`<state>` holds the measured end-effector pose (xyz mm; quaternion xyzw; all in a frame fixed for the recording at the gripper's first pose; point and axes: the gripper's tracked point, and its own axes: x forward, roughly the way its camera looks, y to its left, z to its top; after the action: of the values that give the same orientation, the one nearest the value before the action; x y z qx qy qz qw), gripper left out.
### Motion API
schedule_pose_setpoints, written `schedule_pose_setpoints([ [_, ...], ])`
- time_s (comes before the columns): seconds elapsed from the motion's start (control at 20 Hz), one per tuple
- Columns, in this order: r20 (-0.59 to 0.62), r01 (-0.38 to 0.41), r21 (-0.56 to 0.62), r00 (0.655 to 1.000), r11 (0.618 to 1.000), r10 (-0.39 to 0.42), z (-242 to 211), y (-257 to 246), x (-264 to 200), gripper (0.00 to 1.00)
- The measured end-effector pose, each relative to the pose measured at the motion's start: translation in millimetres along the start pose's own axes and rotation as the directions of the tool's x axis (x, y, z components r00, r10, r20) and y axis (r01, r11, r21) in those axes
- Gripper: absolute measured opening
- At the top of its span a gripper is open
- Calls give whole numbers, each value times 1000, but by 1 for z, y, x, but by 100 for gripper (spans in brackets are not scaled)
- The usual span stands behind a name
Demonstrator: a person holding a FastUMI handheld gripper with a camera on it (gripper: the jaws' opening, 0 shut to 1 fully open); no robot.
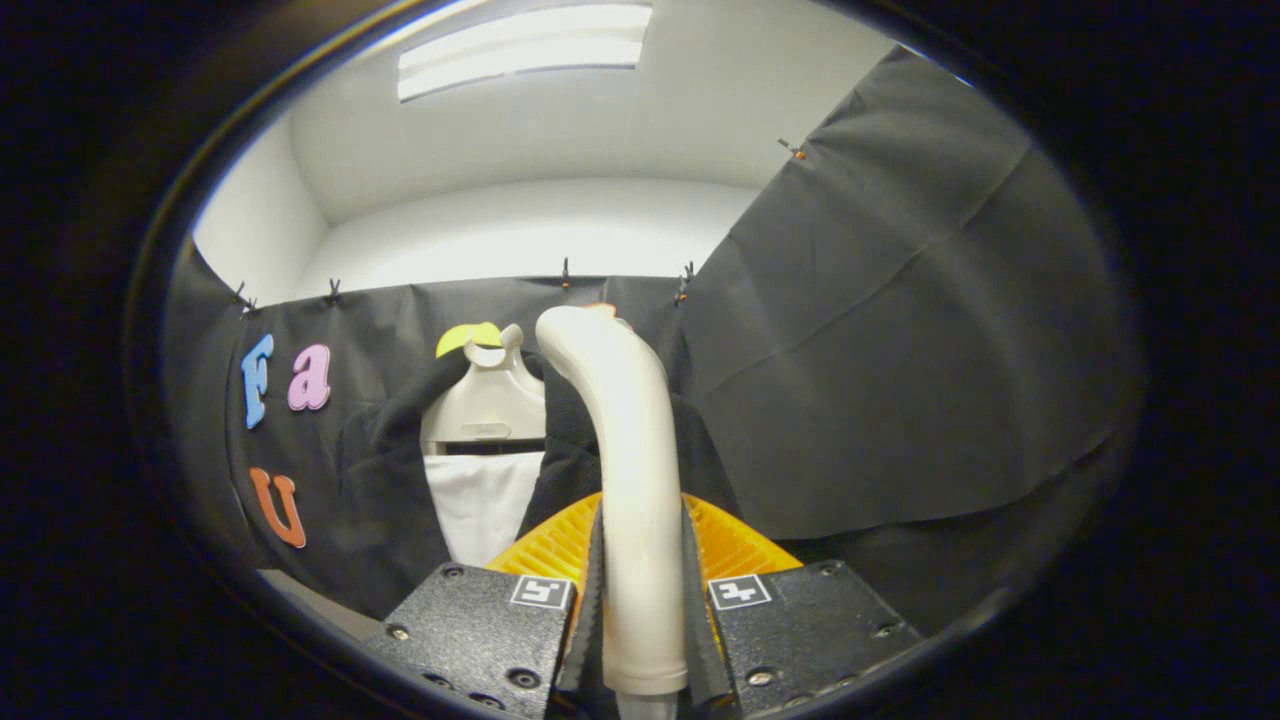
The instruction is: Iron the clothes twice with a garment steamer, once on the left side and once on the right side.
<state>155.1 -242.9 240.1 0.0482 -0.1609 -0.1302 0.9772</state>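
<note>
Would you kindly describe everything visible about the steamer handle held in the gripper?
The steamer handle is a smooth, glossy cream tube, plastic by its look. It stands upright between the gripper's two fingers, which press on both its sides. Its top bends over toward the dark garment on the hanger beyond. A collar rings its lower end.

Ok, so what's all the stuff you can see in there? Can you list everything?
steamer handle: one, cream white, standing up between the claw's fingers, its curved top leaning toward the clothes
orange ribbed part: one, orange, low behind the steamer handle, just ahead of the fingers
dark garment: one, black, hanging on the hanger beyond the fingers
white garment: one, white, inside the dark garment's opening
hanger: one, cream, holding the clothes up
ceiling light: one, white, high above
claw: one, black with two fingers, both pressing on the steamer handle
</note>
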Motion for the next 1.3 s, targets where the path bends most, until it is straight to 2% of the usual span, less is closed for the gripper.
schedule_pose_setpoints([
  [0.2, -27, 21, -11, 999, 1000, -21, -11, -16, -1, 37],
  [0.5, -77, 6, -35, 997, 999, -8, -34, -27, -17, 37],
  [1.3, -218, 28, -63, 975, 998, -41, -106, -39, -57, 37],
])
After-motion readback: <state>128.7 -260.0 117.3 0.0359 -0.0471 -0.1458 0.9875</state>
